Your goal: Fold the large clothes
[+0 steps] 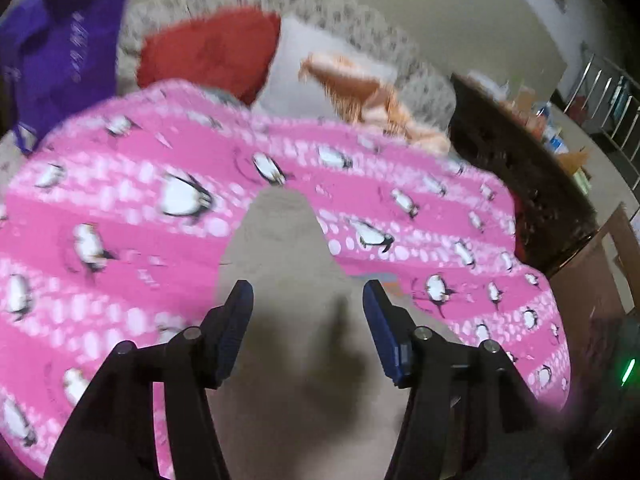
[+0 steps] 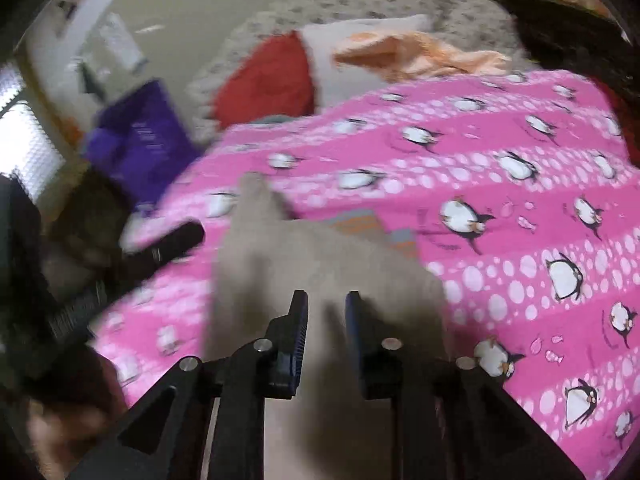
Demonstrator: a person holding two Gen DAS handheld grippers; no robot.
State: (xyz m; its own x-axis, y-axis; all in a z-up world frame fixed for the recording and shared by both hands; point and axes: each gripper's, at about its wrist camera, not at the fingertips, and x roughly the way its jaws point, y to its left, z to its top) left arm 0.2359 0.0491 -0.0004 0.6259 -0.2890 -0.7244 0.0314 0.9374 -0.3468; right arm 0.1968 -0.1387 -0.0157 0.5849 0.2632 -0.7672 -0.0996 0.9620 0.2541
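1. beige soft fabric garment (image 1: 280, 280) lies on the pink penguin-print bedspread (image 1: 120, 220), running lengthwise away from both cameras; its far end narrows to a tip; frames are motion-blurred
2. left tongs (image 1: 308, 300) spread wide, hanging above the near part of the garment, pinching nothing
3. right tongs (image 2: 326, 312) parted by a narrower gap, over the same cloth (image 2: 304, 280); nothing between the pads that I can see
4. progress guess: early or mid; cloth looks partly laid out; no neat folded stack visible; fold count cannot be told
5. left to do: grip an edge, fold over, square up
6. red cushion (image 1: 212, 48), orange cloth (image 2: 420, 56), purple bag (image 1: 64, 48) lie beyond, untouched
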